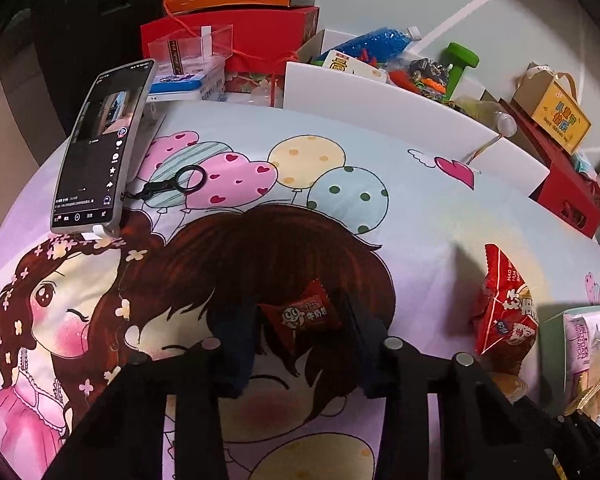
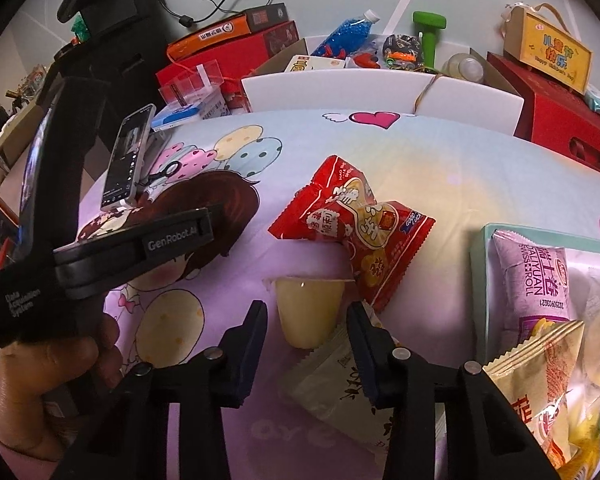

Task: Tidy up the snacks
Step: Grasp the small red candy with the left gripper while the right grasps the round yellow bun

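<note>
A small red wrapped candy (image 1: 300, 314) lies tilted on the cartoon-print cloth (image 1: 420, 208), and my left gripper (image 1: 300, 308) is shut on it, a finger on each side. In the right wrist view a pale yellow jelly cup (image 2: 308, 308) lies between the fingers of my right gripper (image 2: 307, 310). The right finger is at the cup's side, and a thin strip of cloth shows between the cup and the left finger. A beige packet (image 2: 340, 392) lies partly under that right finger. Red snack packs (image 2: 352, 220) lie just beyond the cup.
A teal-rimmed box (image 2: 480, 280) at the right holds a purple Swiss roll pack (image 2: 532, 280) and other snacks. A phone on a stand (image 1: 96, 148) stands at the left. A white board (image 1: 380, 108), red boxes and toys line the far edge. A person's hand (image 2: 40, 372) grips the left handle.
</note>
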The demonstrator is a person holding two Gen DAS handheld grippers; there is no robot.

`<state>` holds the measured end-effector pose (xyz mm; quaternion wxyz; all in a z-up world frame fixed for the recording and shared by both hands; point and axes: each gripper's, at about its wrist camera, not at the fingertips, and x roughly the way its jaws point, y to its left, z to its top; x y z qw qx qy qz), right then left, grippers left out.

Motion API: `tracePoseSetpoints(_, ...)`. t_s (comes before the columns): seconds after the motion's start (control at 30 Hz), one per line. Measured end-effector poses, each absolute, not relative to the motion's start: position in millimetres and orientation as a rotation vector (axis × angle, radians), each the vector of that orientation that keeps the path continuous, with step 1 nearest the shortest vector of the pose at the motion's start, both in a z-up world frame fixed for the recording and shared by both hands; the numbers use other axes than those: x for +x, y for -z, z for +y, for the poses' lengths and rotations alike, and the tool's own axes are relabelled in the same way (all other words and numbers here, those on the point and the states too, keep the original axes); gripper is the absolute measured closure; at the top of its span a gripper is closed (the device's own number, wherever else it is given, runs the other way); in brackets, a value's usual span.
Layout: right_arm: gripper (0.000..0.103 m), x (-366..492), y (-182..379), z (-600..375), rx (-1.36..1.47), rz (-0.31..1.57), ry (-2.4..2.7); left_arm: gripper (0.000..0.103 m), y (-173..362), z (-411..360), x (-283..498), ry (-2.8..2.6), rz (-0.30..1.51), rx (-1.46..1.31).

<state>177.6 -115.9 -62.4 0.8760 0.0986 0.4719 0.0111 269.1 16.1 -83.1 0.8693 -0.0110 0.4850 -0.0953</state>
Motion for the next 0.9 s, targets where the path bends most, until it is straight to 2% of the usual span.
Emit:
tracePoseSetpoints(0.13,0.068,177,63,-119,0.219,0.989,-0.023,0.076,81,19,269,0.199,1.007,-0.032)
tracePoseSetpoints(0.33,0.071,177,63,-121,0.238,0.983,-0.031,0.084,76,17,267,0.201,1.001,-0.028)
tracePoseSetpoints(0.7,0.073,166,46,-127,0.295,0.940,-0.050,0.085,47,16,256,0.223,0.961,-0.038)
tracePoseSetpoints(0.73,0.074,164,41,-128,0.298,0.929,-0.051,0.085,42,16,254,0.225,0.952,-0.036)
tracePoseSetpoints(0.8,0.083,160,34,-130,0.304,0.910,-0.057,0.085,33,15,249,0.230,0.938,-0.030)
tracePoseSetpoints(0.9,0.084,154,24,-132,0.307,0.891,-0.063,0.085,19,12,241,0.237,0.917,-0.015)
